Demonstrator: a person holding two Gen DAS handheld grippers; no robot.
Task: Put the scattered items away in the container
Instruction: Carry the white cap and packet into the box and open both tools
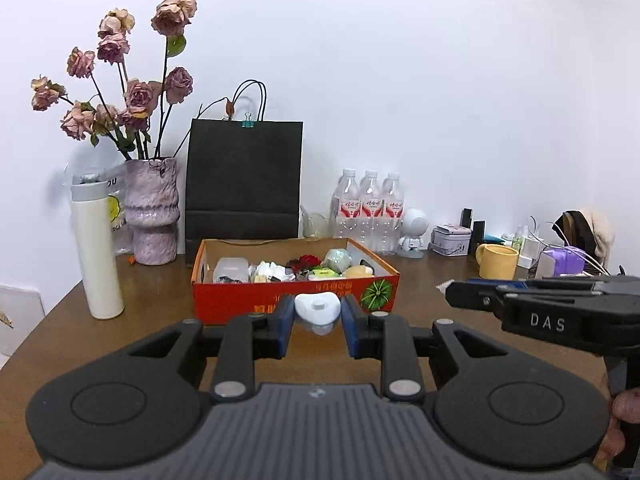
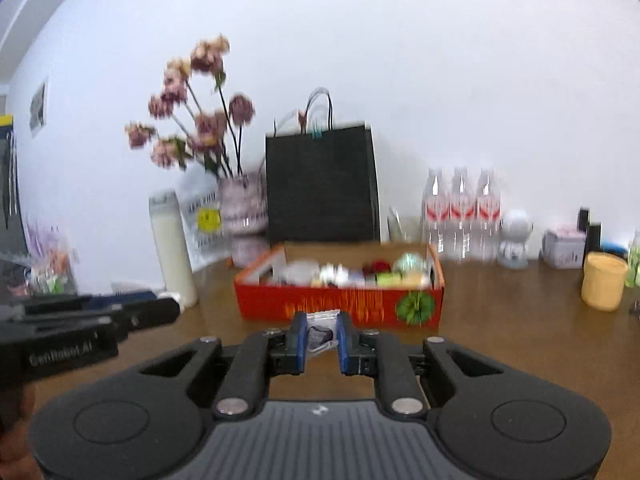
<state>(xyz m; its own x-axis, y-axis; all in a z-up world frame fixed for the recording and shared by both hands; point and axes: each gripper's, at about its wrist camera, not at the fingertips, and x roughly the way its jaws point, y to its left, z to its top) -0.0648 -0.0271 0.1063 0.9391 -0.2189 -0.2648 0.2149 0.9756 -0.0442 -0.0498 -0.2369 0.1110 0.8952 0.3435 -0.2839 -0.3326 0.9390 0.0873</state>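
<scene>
A red cardboard box (image 1: 280,300) holds several small items on the brown table; it also shows in the right wrist view (image 2: 340,304). My left gripper (image 1: 317,312) is shut on a white rounded plastic object (image 1: 318,310), held just in front of the box's near wall. My right gripper (image 2: 322,332) is shut on a small clear plastic bag with a dark item (image 2: 320,334), also in front of the box. The right gripper shows from the side in the left wrist view (image 1: 540,308), and the left gripper in the right wrist view (image 2: 100,320).
A white bottle (image 1: 98,256), a vase of dried roses (image 1: 152,208) and a black paper bag (image 1: 244,184) stand behind the box. Three water bottles (image 1: 370,208), a white robot figure (image 1: 412,232) and a yellow mug (image 1: 498,260) stand at the right.
</scene>
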